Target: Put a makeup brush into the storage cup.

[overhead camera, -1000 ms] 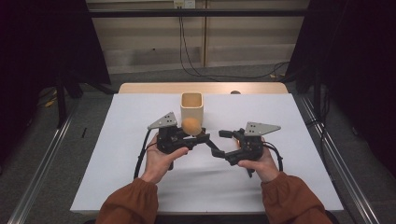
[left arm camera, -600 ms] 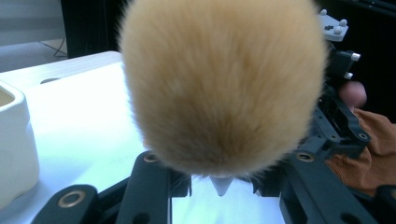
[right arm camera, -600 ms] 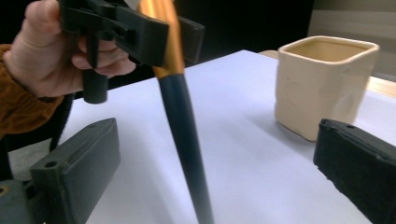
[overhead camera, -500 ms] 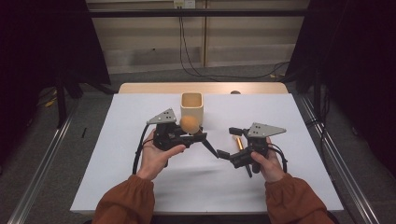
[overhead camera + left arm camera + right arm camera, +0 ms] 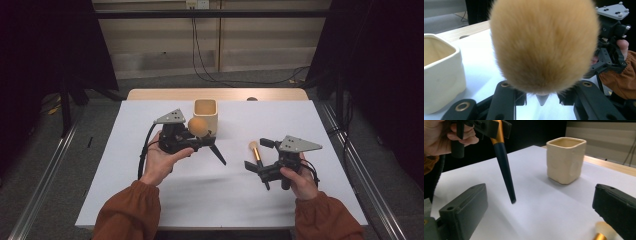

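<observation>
My left gripper (image 5: 199, 141) is shut on a large makeup brush just below its fluffy orange head (image 5: 198, 126); the dark handle (image 5: 219, 154) slants down to the right, its tip just above the white table. That head (image 5: 544, 45) looms close over the left gripper (image 5: 541, 96). A cream square cup (image 5: 205, 114) stands right behind the brush. My right gripper (image 5: 258, 156) is open, low over the table. A small gold-banded brush (image 5: 255, 150) lies between its jaws. In the right gripper view the large brush's handle (image 5: 505, 173) hangs ahead of the right gripper (image 5: 539, 195), with the cup (image 5: 565, 160) beyond.
The white sheet (image 5: 150, 200) covers the table, and a wooden edge (image 5: 165, 94) shows at the back. Metal rails run along both sides on the floor. Dark curtains and cables (image 5: 210, 60) lie beyond the far edge.
My right gripper has drawn back to the right, away from the large brush's handle, which uncovers the small brush on the table. The left gripper has shifted slightly left with its brush.
</observation>
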Demonstrator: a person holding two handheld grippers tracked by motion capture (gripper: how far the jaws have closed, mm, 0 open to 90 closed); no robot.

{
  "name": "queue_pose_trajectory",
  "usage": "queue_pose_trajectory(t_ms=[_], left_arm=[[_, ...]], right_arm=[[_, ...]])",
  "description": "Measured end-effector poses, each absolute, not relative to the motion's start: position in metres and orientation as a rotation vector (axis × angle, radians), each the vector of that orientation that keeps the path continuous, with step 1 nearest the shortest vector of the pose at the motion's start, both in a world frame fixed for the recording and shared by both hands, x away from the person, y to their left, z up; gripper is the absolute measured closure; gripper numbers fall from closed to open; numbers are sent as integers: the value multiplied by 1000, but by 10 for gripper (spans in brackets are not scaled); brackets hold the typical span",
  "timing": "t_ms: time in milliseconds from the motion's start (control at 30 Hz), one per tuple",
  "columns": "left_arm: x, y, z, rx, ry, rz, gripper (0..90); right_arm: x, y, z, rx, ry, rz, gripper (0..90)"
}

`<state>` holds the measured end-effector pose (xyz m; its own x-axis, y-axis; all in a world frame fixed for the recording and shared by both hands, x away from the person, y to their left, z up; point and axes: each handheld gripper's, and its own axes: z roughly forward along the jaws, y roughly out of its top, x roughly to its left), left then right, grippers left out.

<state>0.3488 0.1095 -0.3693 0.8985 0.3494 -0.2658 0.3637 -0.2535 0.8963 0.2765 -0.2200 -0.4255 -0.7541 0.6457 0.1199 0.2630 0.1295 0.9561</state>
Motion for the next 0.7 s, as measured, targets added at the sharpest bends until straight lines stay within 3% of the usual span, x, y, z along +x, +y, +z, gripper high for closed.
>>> queue_pose_trajectory(t_ms=[700], left_arm=[[375,118,-354,1881,575,52,653]], right_arm=[[245,-259,-434,973,1951,1573,8]])
